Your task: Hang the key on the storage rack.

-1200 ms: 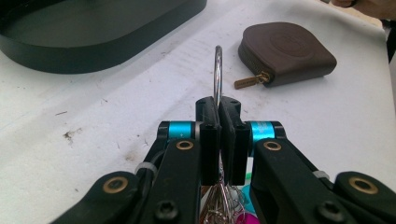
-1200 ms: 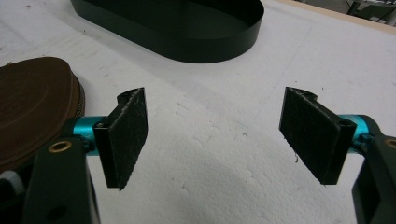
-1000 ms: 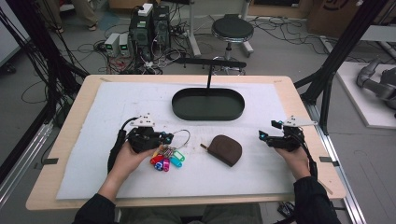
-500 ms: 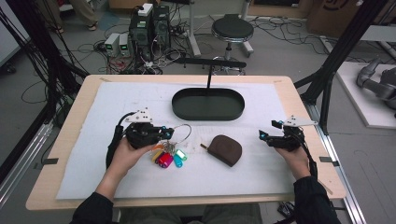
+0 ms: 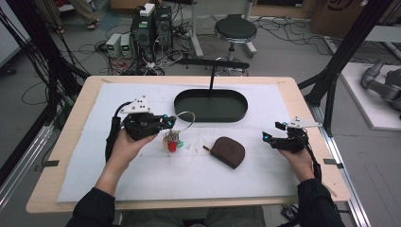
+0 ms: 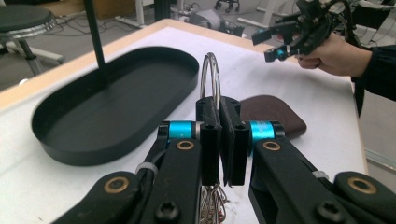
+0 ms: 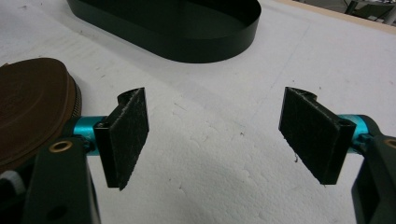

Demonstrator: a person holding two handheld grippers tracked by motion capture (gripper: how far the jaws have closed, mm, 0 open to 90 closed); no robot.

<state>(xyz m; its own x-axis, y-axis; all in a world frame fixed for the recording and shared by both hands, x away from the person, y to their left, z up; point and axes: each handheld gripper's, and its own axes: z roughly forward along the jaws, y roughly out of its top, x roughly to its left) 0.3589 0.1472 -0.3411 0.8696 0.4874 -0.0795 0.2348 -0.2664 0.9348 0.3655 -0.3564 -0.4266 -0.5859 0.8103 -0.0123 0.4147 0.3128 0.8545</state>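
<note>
Above the white surface [image 5: 142,179], your left claw [image 5: 166,121] is clenched on the key ring [image 6: 211,74], lifting the keys [image 5: 172,141] just clear, near the black tray [image 5: 210,105]. Your right claw [image 5: 270,137] hangs released beside the brown pouch [image 5: 228,151].

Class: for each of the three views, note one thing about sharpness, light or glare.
High view: even overhead light, soft shadows, the key ring small and slightly soft. Left gripper view: the left gripper near the lens is sharp, the right gripper farther off looks softer; the tray has a dull sheen. Right gripper view: bright white mat, its near part blurred; the pouch looks soft.
</note>
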